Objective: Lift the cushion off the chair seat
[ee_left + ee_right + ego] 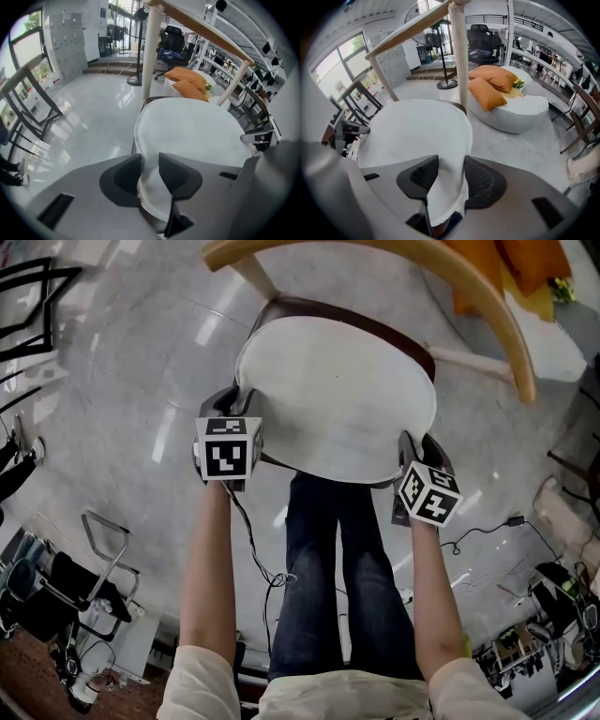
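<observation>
A round white cushion (337,390) lies on the dark brown seat (375,326) of a chair with a curved pale wood backrest (497,310). My left gripper (232,401) sits at the cushion's near left edge. In the left gripper view the left gripper (150,161) has that white edge (197,131) pinched between both pads, the fabric squeezed narrow. My right gripper (412,442) is at the near right edge. In the right gripper view the right gripper (451,164) has the cushion (412,131) filling the gap between its pads, which touch it on both sides.
The person's legs (347,568) stand right in front of the chair. Cables (487,531) trail over the glossy grey floor. Orange pillows (492,82) rest on a white beanbag (520,112) beyond the chair. Black chair frames (37,296) stand at the left.
</observation>
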